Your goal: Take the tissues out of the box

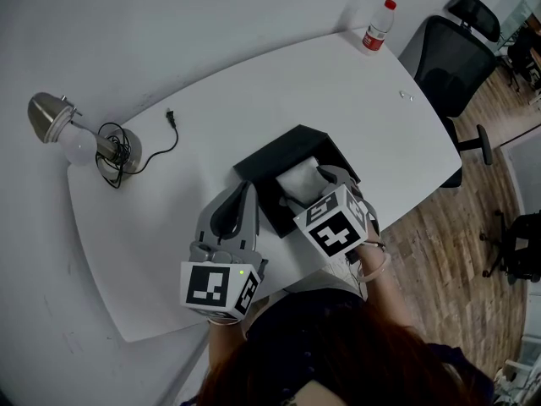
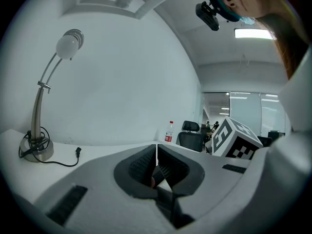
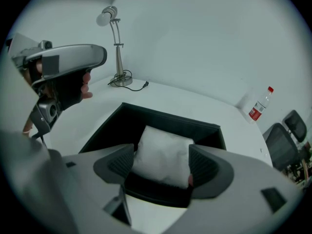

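Note:
A black open box (image 1: 264, 161) stands on the white table (image 1: 338, 83) near its front edge. Inside it lies a white tissue pack (image 1: 297, 178), also in the right gripper view (image 3: 163, 152). My right gripper (image 1: 317, 189) tilts down over the box, open, its jaws (image 3: 161, 150) wide on either side of the pack without pressing on it. My left gripper (image 1: 245, 191) lies just left of the box, pointing along its left wall. Its jaws (image 2: 156, 152) are shut together with nothing between them.
A desk lamp (image 1: 59, 125) with a coiled cable and plug (image 1: 169, 117) stands at the table's far left. A red-labelled bottle (image 1: 378, 25) is at the far right corner. An office chair (image 1: 452, 57) stands beyond the right edge.

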